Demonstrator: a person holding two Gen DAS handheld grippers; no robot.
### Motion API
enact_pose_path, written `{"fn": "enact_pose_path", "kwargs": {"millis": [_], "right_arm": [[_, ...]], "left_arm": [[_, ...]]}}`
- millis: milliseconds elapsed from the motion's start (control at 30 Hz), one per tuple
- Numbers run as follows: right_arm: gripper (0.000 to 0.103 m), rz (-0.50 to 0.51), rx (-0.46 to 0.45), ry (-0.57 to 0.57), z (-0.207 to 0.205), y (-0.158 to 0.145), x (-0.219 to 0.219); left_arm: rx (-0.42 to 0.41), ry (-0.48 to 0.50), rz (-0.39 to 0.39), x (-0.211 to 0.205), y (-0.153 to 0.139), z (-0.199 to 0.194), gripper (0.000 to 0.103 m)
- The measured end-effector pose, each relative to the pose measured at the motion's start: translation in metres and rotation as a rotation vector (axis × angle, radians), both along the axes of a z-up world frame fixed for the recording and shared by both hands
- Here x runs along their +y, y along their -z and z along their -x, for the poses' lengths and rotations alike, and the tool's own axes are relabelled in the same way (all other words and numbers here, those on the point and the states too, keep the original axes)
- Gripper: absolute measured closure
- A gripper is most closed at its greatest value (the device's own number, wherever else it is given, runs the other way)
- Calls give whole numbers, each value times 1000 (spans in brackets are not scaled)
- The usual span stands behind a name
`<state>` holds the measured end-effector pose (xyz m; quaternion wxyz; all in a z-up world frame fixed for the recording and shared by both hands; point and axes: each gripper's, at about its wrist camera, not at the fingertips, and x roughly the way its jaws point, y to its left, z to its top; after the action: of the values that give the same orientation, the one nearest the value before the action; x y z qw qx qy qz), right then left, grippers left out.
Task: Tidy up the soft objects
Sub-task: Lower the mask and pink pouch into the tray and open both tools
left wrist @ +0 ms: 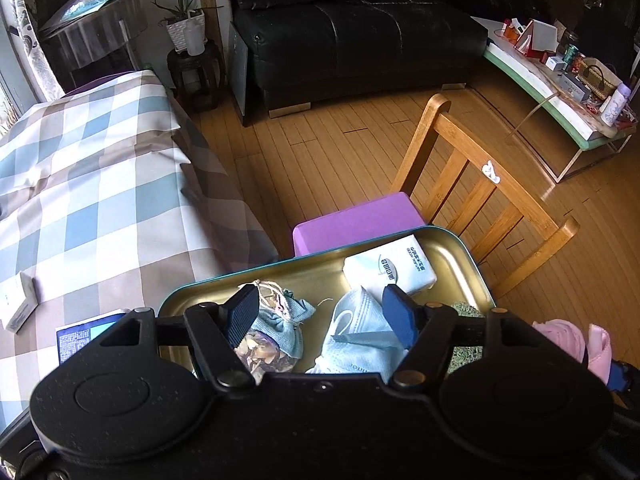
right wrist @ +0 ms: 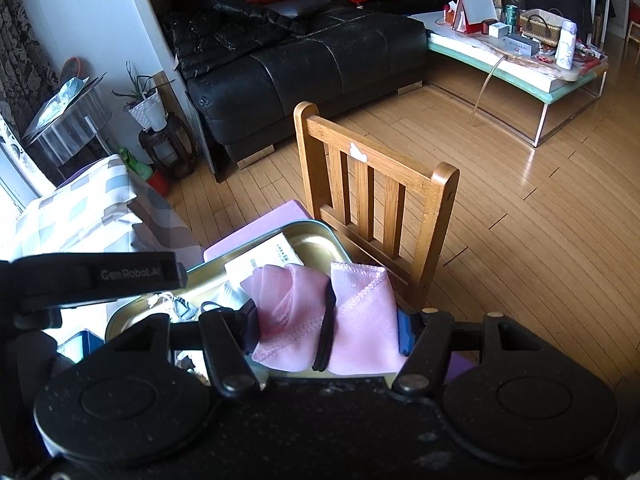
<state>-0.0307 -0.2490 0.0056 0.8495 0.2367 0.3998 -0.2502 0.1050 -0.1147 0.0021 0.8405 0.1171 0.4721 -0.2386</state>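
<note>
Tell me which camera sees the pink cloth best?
The right wrist view. There the folded pink satin cloth with a black band around it fills the middle, gripped by the right gripper. The left wrist view catches only a small pink piece at its right edge, behind the left gripper's body.

A gold tray [left wrist: 452, 256] with a teal rim sits low in the frame. In it lie a white tissue pack [left wrist: 390, 266] and a light blue mask [left wrist: 356, 332]. The cloth [left wrist: 100, 184] at left has blue, tan and white checks. The block [left wrist: 352, 220] is purple. The bundle [right wrist: 320, 312] is pink.
</note>
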Motion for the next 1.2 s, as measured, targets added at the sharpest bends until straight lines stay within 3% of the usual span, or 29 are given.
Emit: {"fn": "enact_pose_path", "kwargs": {"millis": [367,633,1200], "right_arm": [[41,-6,52,-41,-3,6,3],[28,13,57,-60,-4,5,6],[28,13,56,-53,-3,5,5]], "left_arm": [[-41,-56,-24,24,-3,2,39],[-25,-66,-26,31,1,6,39],[-18,-74,-60,39,2,17,38]]}}
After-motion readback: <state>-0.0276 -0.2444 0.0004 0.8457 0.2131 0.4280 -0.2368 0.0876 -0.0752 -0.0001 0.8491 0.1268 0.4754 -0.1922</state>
